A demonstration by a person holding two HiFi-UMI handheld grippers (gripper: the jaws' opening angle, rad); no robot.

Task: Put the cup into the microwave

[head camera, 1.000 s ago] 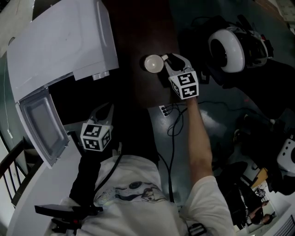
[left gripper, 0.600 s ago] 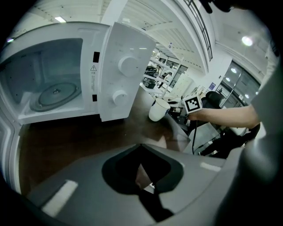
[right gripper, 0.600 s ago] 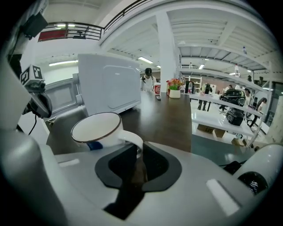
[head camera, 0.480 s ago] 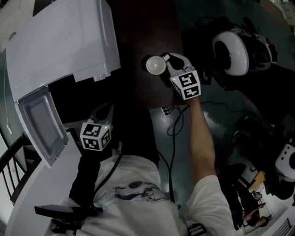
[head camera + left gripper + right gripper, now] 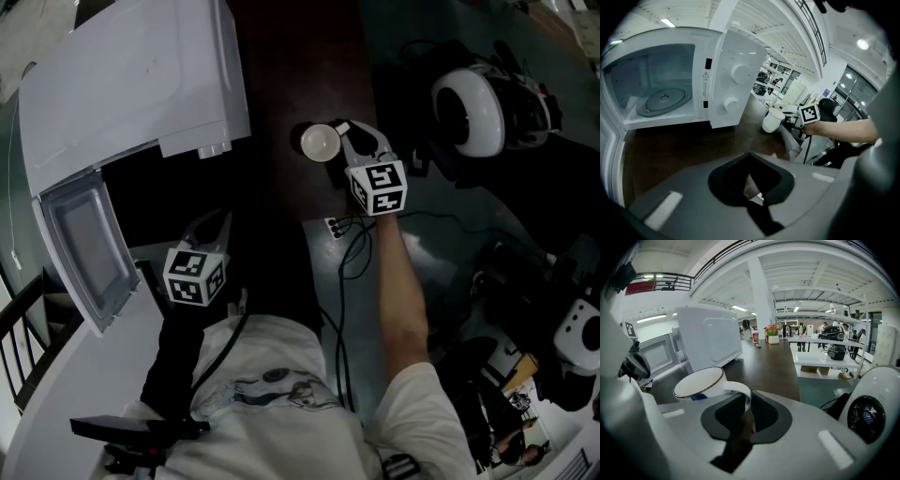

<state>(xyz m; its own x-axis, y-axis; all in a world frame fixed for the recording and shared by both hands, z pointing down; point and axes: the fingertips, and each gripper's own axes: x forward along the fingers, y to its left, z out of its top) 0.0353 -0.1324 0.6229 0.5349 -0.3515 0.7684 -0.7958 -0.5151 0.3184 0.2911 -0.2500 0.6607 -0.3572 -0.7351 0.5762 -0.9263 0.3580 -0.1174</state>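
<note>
A white cup (image 5: pixel 320 141) with a dark rim sits at the dark tabletop's (image 5: pixel 291 66) right edge. My right gripper (image 5: pixel 343 131) is shut on its handle. In the right gripper view the cup (image 5: pixel 698 383) sits just ahead of the jaws, and its handle runs down between them. The white microwave (image 5: pixel 131 84) stands to the left with its door (image 5: pixel 80 253) swung open, and its glass turntable (image 5: pixel 663 101) is bare. My left gripper (image 5: pixel 212 225) hangs shut and holding nothing in front of the microwave. From there the cup (image 5: pixel 773 120) looks slightly tilted.
A round white device (image 5: pixel 464 103) with dark straps lies to the right of the cup. Black cables (image 5: pixel 352 253) and a small power strip (image 5: pixel 335 223) run below the right hand. A pale curved table (image 5: pixel 84 394) lies at the lower left.
The right gripper's fingers have drawn together on the cup's handle. Cup and hand have shifted only slightly. The left gripper has stayed where it was.
</note>
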